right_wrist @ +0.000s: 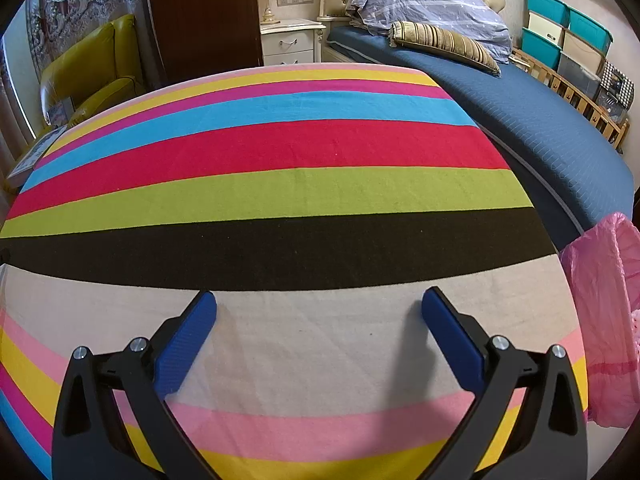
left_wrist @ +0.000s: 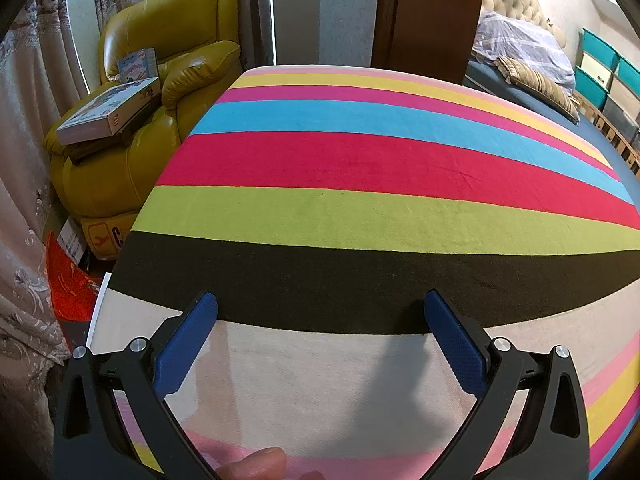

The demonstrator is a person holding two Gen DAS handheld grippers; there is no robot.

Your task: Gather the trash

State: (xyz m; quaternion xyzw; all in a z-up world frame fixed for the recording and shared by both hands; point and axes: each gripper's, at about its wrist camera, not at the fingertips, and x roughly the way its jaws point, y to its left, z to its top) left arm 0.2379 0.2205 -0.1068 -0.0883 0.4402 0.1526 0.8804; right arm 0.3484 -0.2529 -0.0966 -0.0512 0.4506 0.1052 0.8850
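A table covered by a striped cloth (left_wrist: 360, 160) (right_wrist: 280, 148) fills both views; no loose trash shows on it. My left gripper (left_wrist: 320, 304) hovers open over the black and cream stripes, nothing between its blue pads (left_wrist: 188, 344). My right gripper (right_wrist: 319, 302) is open too, above the cream stripe, and holds nothing. A pink plastic bin bag (right_wrist: 604, 312) hangs at the table's right edge in the right wrist view, to the right of the right gripper. A fingertip (left_wrist: 256, 464) of the person shows at the bottom of the left wrist view.
A yellow leather armchair (left_wrist: 160, 80) with stacked boxes (left_wrist: 108, 112) stands left of the table. A bed with a blue cover (right_wrist: 540, 120), pillows and a nightstand (right_wrist: 288, 40) lies behind and to the right. Teal storage bins (right_wrist: 560, 28) line the far wall.
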